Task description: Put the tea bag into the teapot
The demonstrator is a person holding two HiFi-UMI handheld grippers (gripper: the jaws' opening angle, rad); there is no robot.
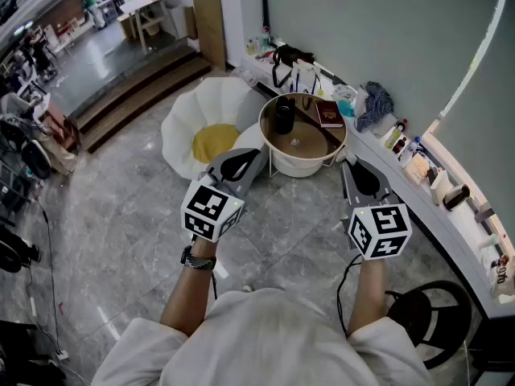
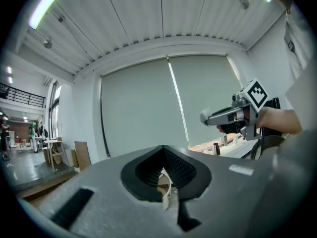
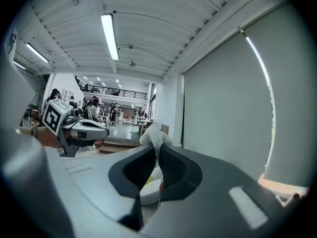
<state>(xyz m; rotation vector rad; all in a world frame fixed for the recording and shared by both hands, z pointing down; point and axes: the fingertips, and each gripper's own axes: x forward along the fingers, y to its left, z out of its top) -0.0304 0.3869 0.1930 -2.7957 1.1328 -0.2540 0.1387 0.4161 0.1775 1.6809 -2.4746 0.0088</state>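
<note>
A black teapot point(image 1: 283, 116) stands on the far left part of a round table point(image 1: 299, 167) with a wooden top and a white rim. My right gripper point(image 1: 347, 167) hovers at the table's near right edge, and in the right gripper view it point(image 3: 155, 144) is shut on a white tea bag point(image 3: 152, 134). The bag sticks up past the tips and its string point(image 3: 159, 195) hangs below. Just left of the table's near rim, my left gripper point(image 1: 261, 153) is held up with its jaws together and nothing in them point(image 2: 163, 148).
A red book point(image 1: 328, 115) lies on the table's far right side, and a small white item point(image 1: 295, 142) sits near its middle. Left of the table is a white petal-shaped seat with a yellow cushion point(image 1: 212, 141). A cluttered white ledge point(image 1: 418, 167) runs along the right.
</note>
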